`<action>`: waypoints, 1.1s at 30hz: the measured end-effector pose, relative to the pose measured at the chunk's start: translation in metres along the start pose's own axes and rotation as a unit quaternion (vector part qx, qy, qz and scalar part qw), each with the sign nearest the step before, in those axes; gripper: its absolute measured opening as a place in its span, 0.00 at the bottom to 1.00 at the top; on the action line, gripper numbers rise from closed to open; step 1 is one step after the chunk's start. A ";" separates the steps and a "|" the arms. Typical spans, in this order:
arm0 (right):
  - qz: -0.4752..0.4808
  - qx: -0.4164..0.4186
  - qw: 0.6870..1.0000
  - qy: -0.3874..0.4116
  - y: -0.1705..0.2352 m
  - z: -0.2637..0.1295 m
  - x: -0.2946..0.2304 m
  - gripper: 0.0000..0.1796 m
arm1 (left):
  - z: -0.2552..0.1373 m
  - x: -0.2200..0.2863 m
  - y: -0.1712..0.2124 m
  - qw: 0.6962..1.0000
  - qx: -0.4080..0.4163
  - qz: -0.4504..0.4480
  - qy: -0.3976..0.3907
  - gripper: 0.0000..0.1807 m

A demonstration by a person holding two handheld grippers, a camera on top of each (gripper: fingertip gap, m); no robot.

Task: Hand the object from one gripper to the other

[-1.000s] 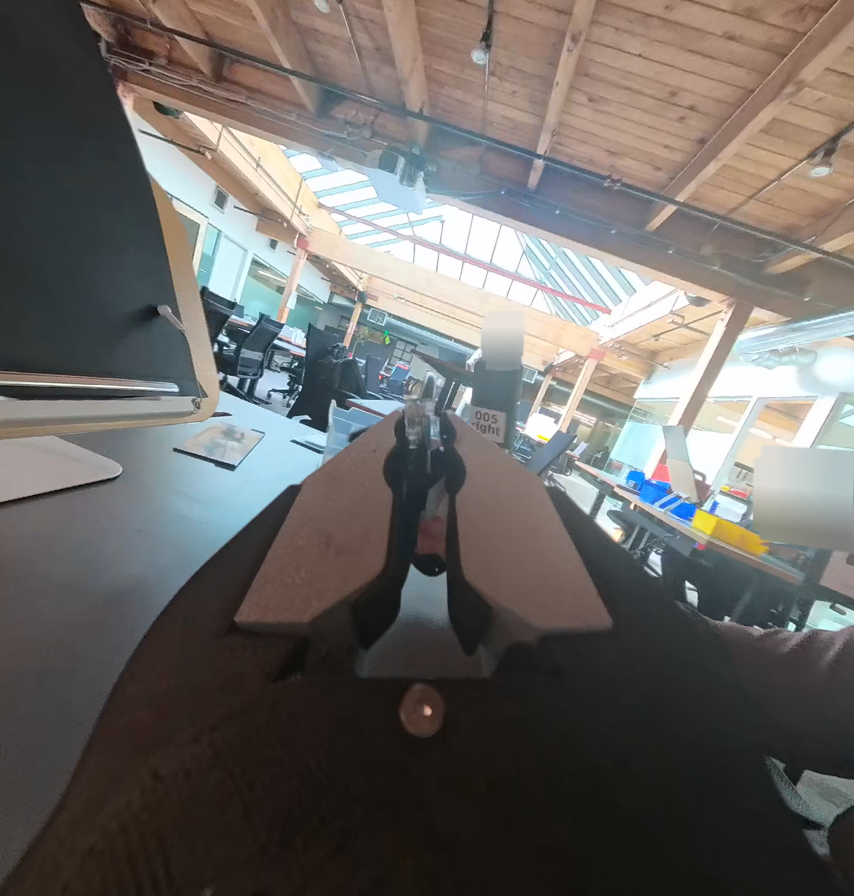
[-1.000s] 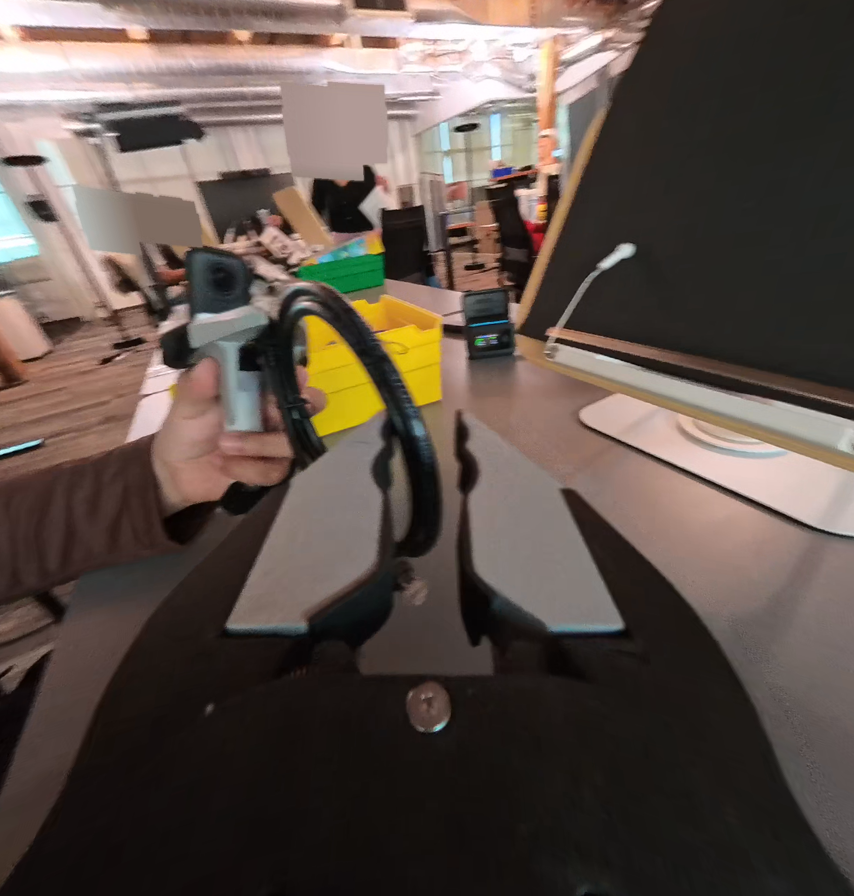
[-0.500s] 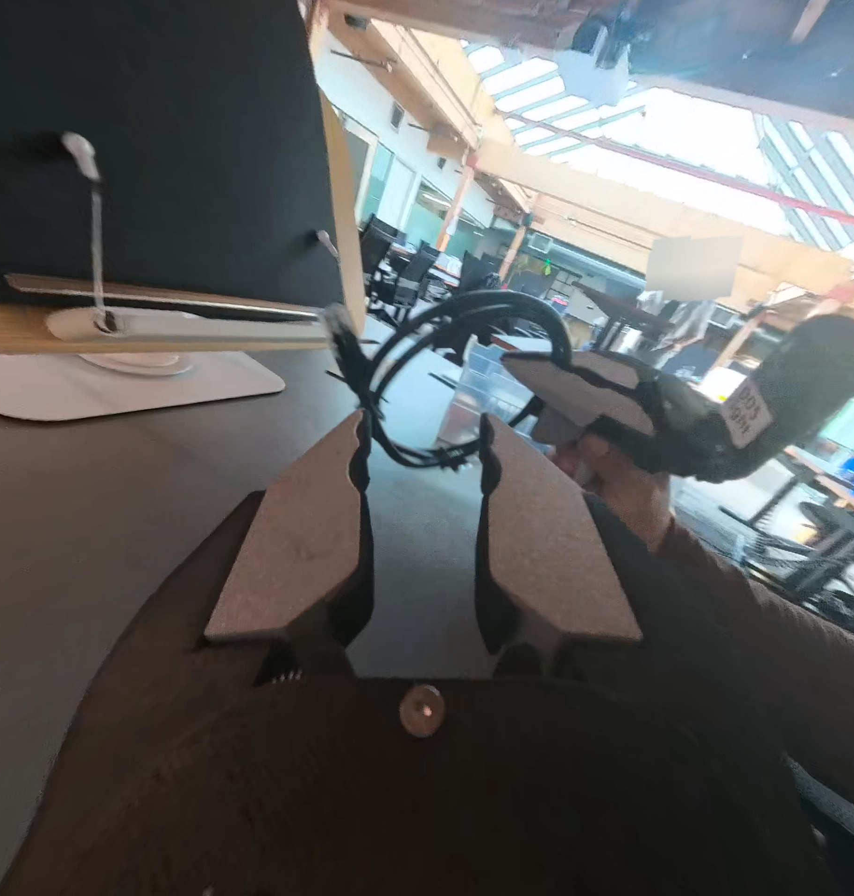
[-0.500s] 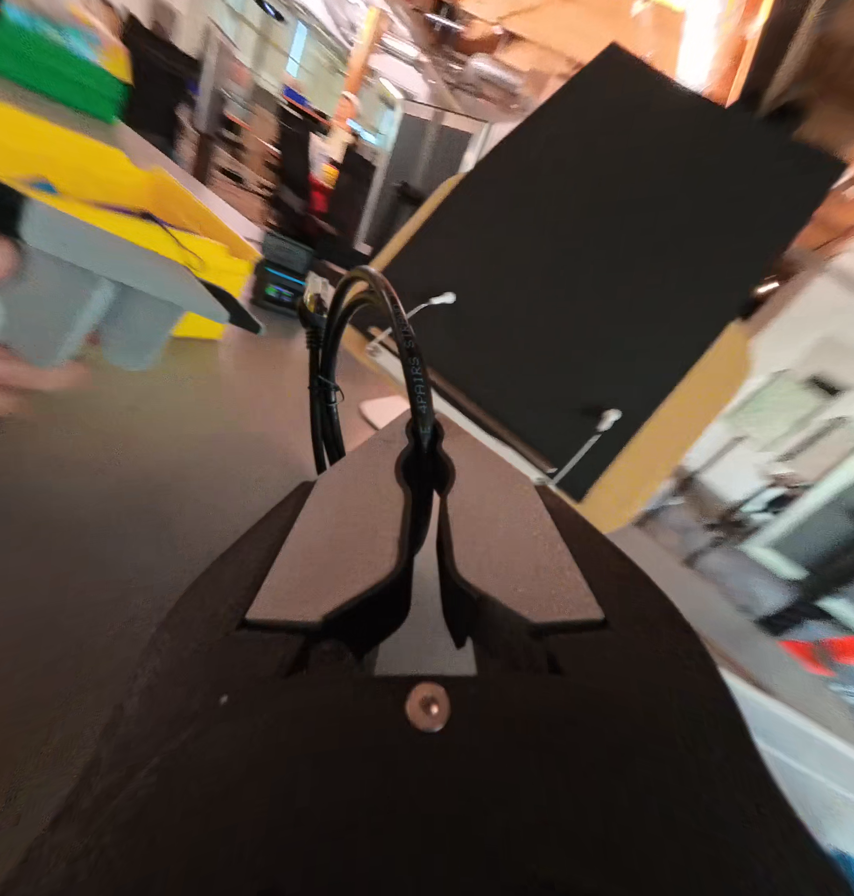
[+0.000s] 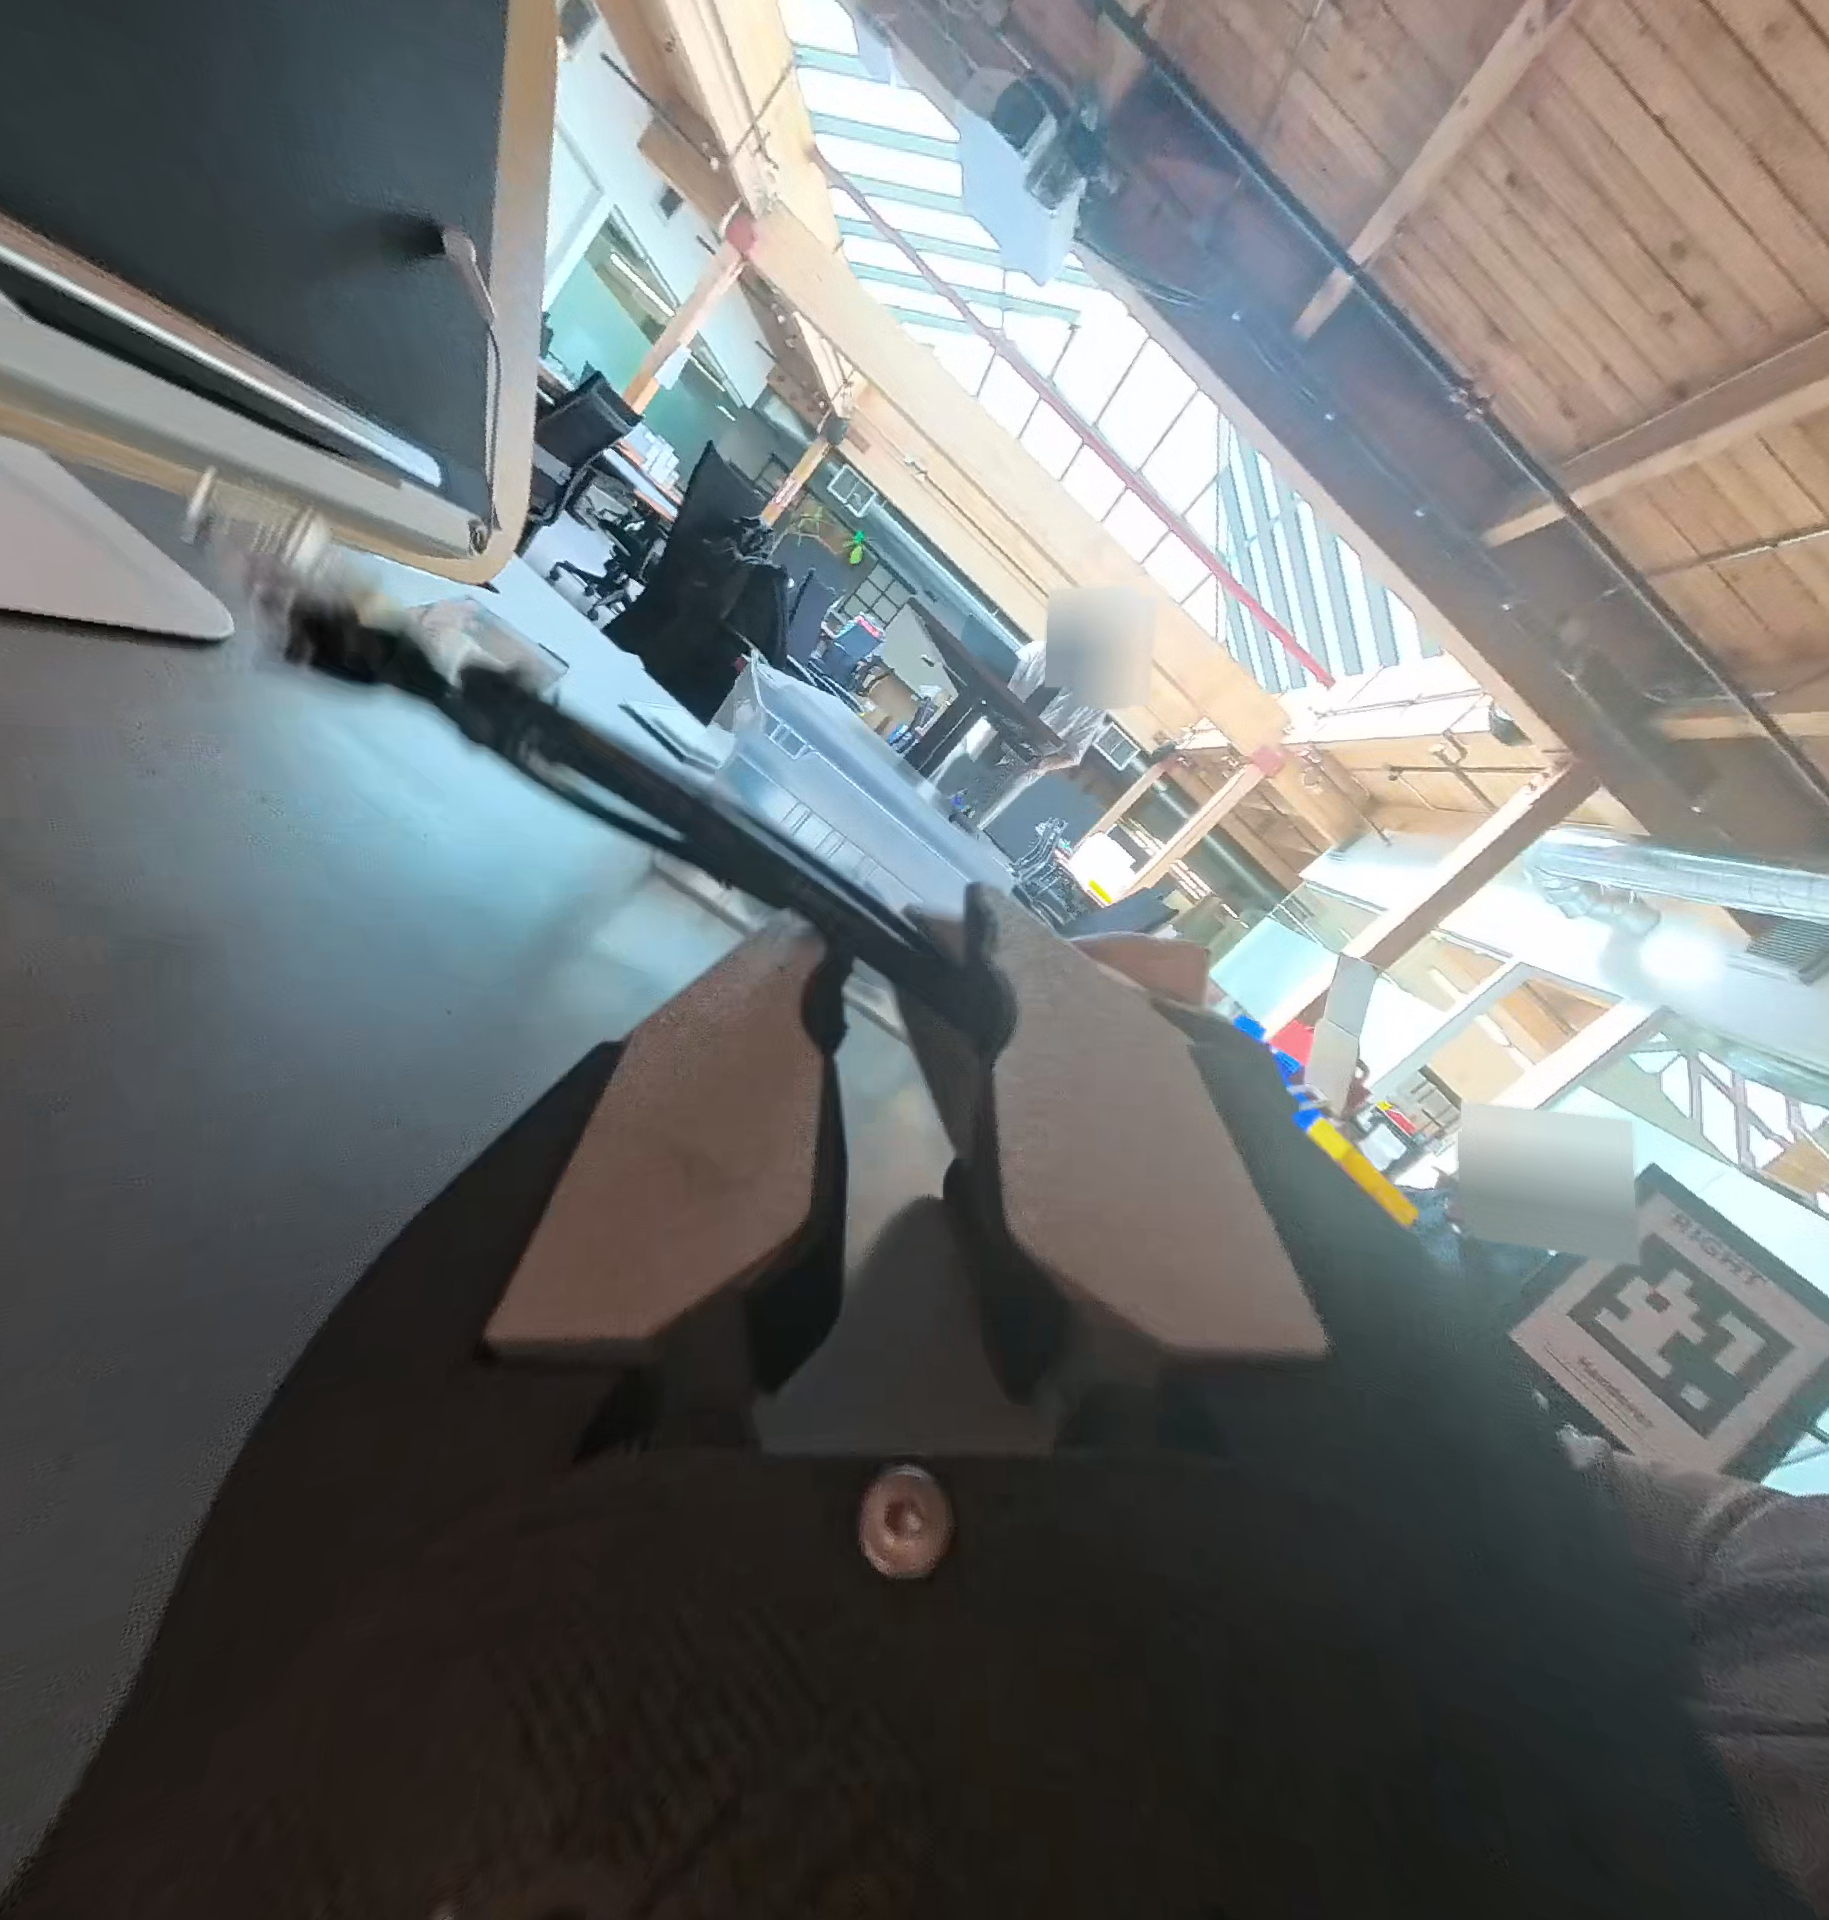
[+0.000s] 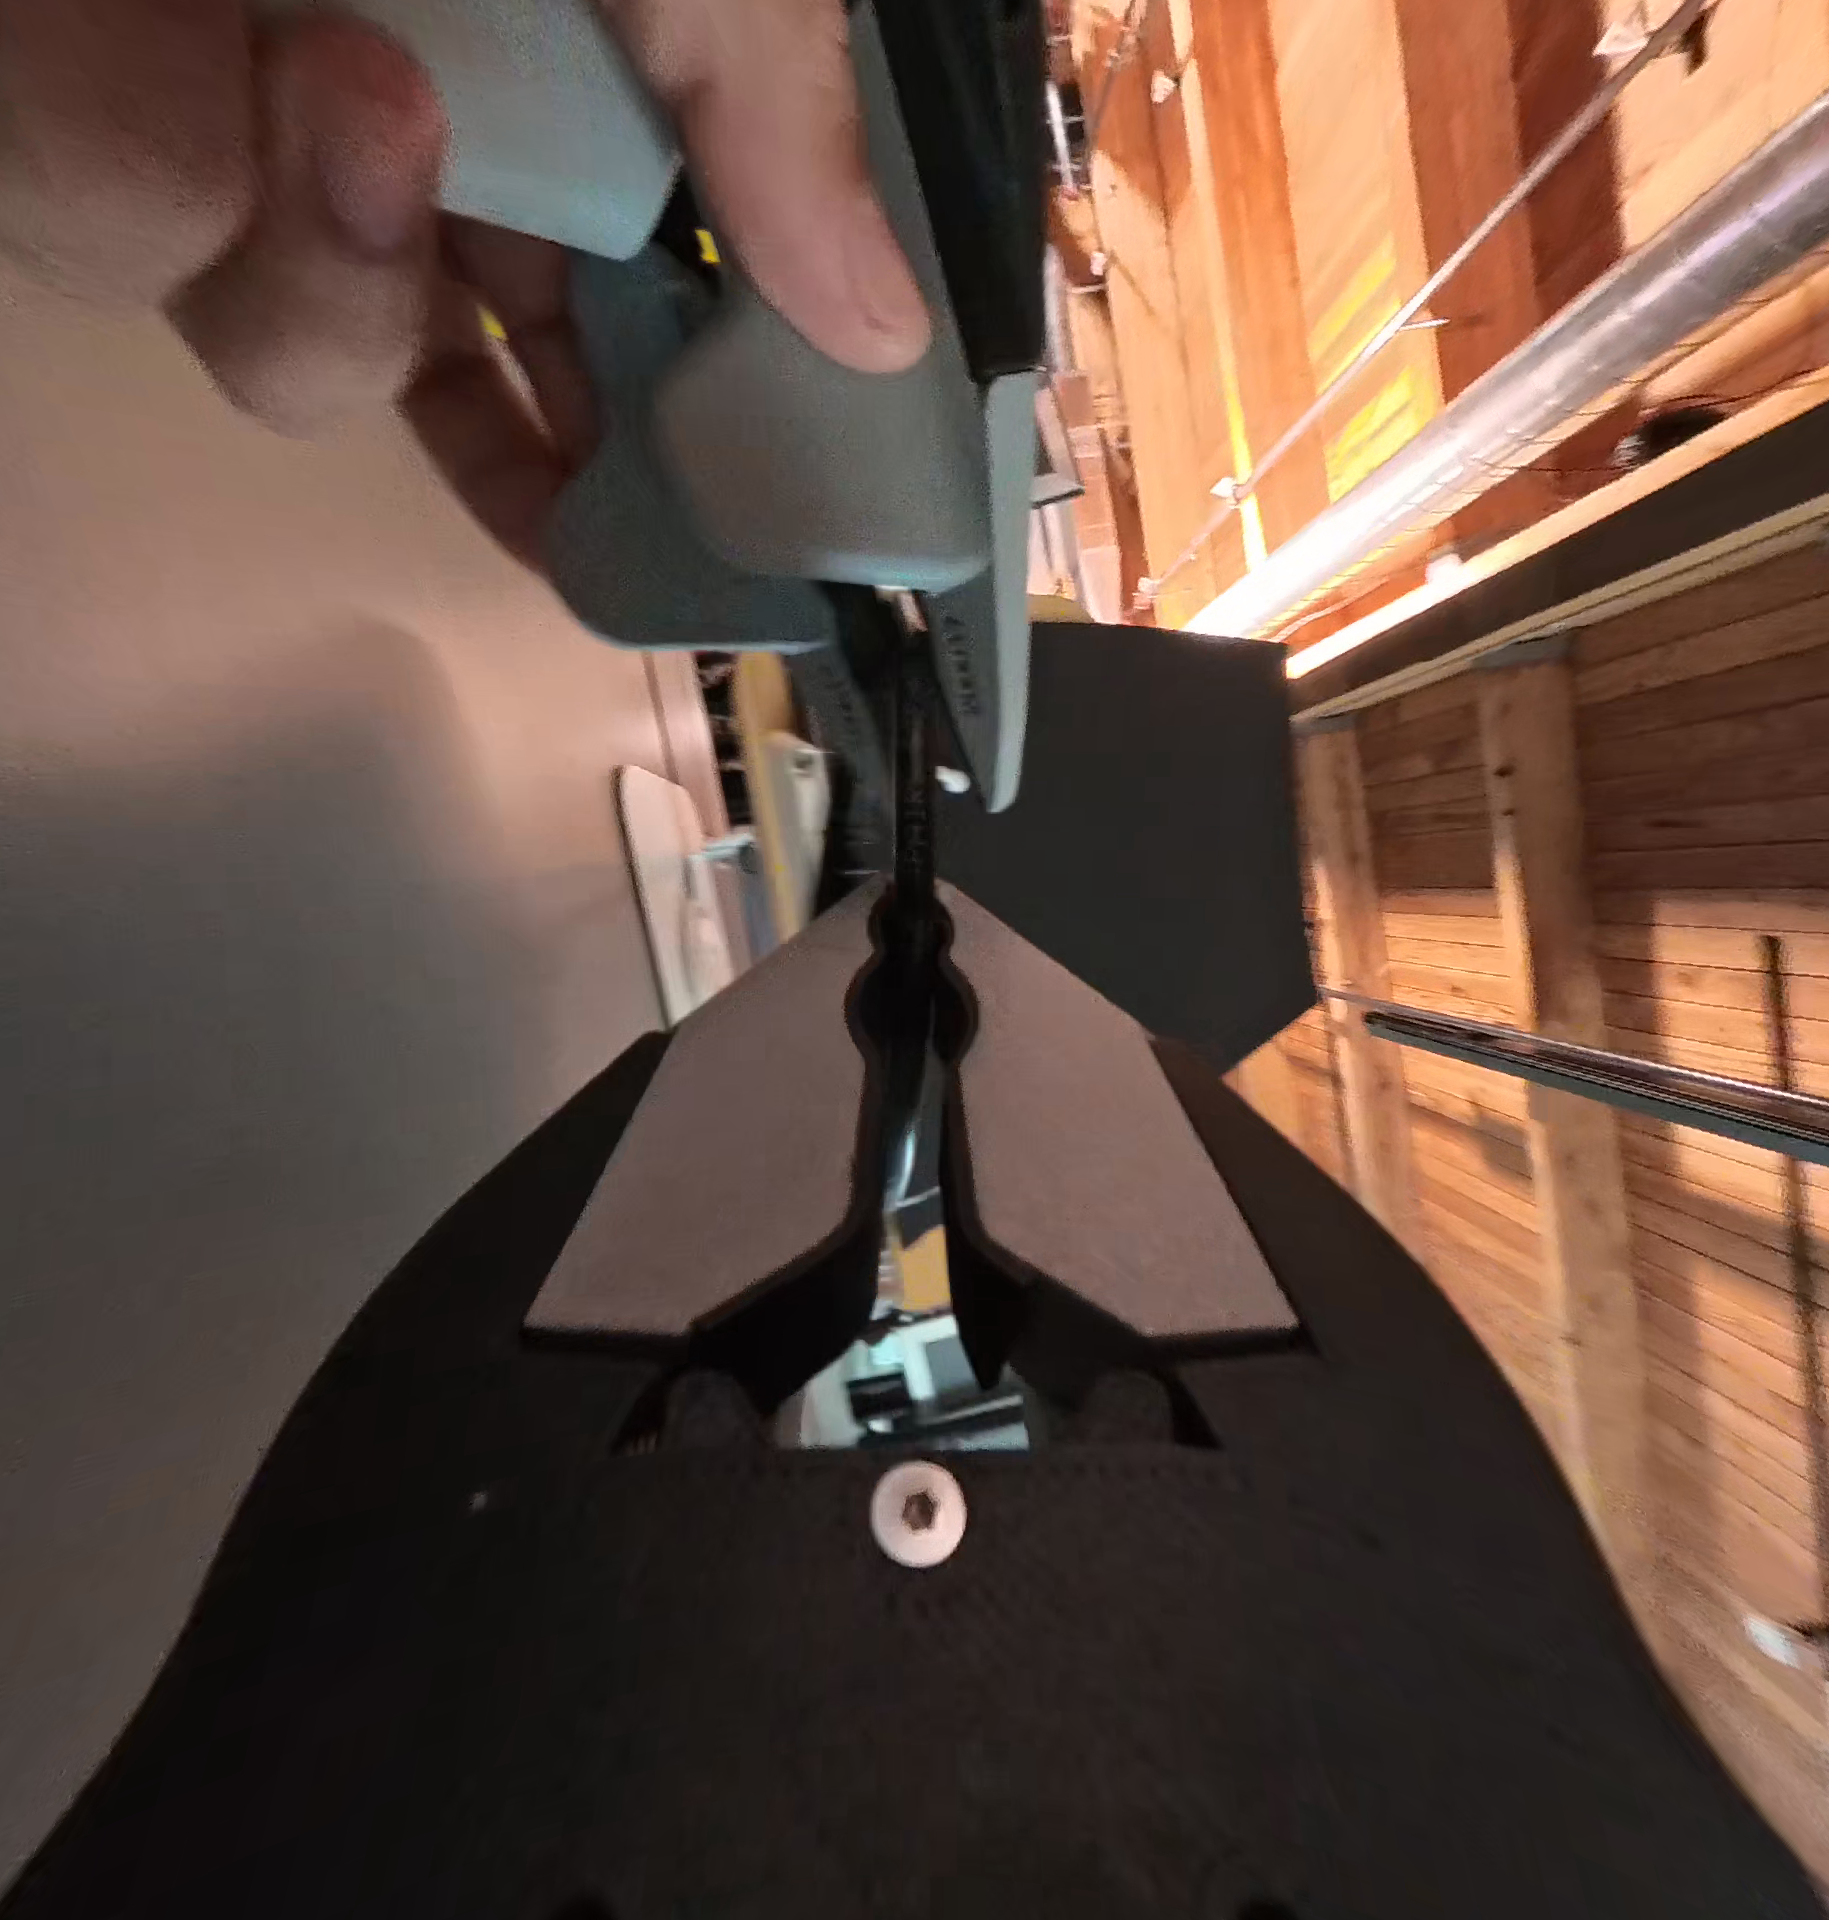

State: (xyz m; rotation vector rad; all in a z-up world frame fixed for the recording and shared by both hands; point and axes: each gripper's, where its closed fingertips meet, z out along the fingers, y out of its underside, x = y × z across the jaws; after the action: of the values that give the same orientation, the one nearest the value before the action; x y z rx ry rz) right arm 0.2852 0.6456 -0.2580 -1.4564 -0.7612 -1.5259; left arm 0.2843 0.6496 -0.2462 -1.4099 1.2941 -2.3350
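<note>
A black coiled cable runs from the upper left down into my left gripper, whose jaws stand narrow around it above the dark table. In the right wrist view my right gripper is shut on the same cable, which runs straight up from its tips. Just above, the left gripper's grey fingers flank the cable, held by a person's hand. Both grippers hold the cable in the air, tip to tip. Both views are blurred.
A monitor with a black back on a white base stands at the left on the table. A clear plastic box sits farther back. A black-and-white marker tag shows at the right. Wooden ceiling beams fill the right wrist view. The tips of both grippers are at nearly the same place.
My left gripper has gone from wide open to narrow around the cable. My right gripper has stayed shut on the cable and has rolled and tilted up. The two grippers have come together.
</note>
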 end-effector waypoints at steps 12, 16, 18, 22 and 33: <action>0.516 0.132 0.835 -0.141 0.039 -0.024 0.032 0.07 | -0.010 0.042 0.006 0.987 -0.059 0.129 0.073 0.00; 0.640 0.123 0.720 -0.238 0.050 -0.022 0.025 0.21 | -0.011 0.083 0.038 0.959 -0.126 0.178 0.179 0.00; 0.661 0.133 0.695 -0.252 0.049 -0.022 0.028 0.31 | -0.013 0.096 0.054 0.944 -0.156 0.197 0.214 0.00; 0.649 0.167 0.690 -0.275 0.033 -0.029 0.028 0.37 | -0.019 0.116 0.075 0.920 -0.191 0.205 0.275 0.00; 0.546 0.068 0.821 -0.149 0.066 -0.011 0.030 0.01 | -0.001 0.034 0.012 0.977 -0.056 0.207 0.015 0.08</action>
State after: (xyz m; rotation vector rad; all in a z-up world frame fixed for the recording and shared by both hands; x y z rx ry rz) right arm 0.3409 0.6024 -0.2391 -1.5888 -0.0850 -0.3540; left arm 0.2609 0.6257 -0.2324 -1.0094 1.5720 -2.0377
